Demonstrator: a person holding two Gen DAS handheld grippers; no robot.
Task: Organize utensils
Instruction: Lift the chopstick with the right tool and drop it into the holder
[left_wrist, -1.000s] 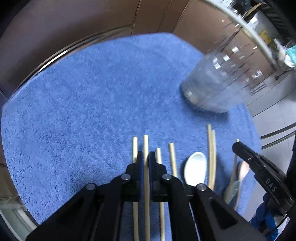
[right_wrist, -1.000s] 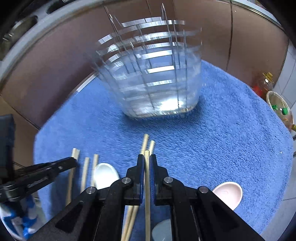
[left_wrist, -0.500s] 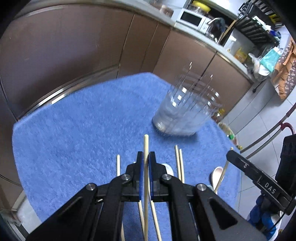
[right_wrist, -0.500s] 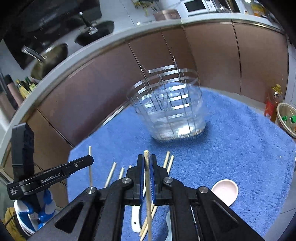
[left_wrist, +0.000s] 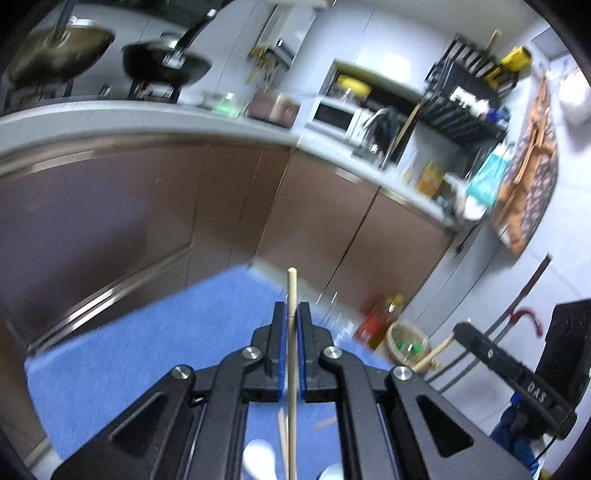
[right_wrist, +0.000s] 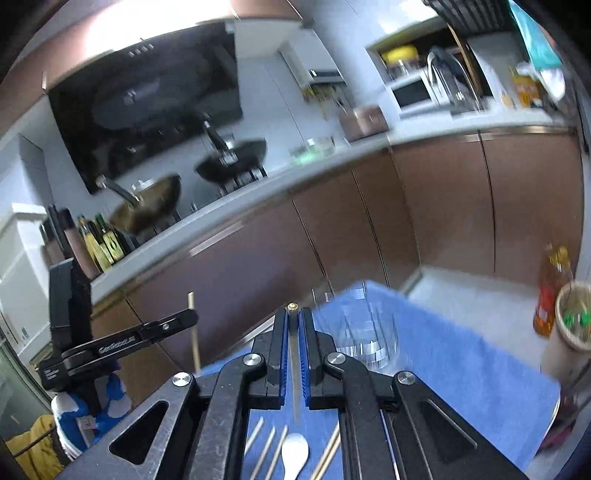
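Observation:
My left gripper (left_wrist: 291, 306) is shut on a pale wooden chopstick (left_wrist: 291, 350) whose tip sticks out past the pads, high above the blue towel (left_wrist: 147, 332). My right gripper (right_wrist: 293, 312) is shut on another chopstick (right_wrist: 294, 354), also lifted. Each gripper shows in the other's view with its stick: the right one (left_wrist: 480, 350) at the right edge, the left one (right_wrist: 147, 332) at the left. The clear utensil holder (right_wrist: 365, 332) stands on the towel just right of my right fingers. Loose chopsticks (right_wrist: 271, 446) and a white spoon (right_wrist: 295, 454) lie below on the towel.
Brown kitchen cabinets (right_wrist: 424, 221) run behind the table under a counter with pans (right_wrist: 229, 162). An oil bottle (right_wrist: 552, 291) and a round basket (right_wrist: 572, 317) stand on the floor beyond the towel's right edge. A second spoon (left_wrist: 258, 456) lies under my left gripper.
Both grippers have risen off the towel, each carrying its chopstick, and tilted upward. The views now show the kitchen, with the holder and the remaining utensils low in the frame.

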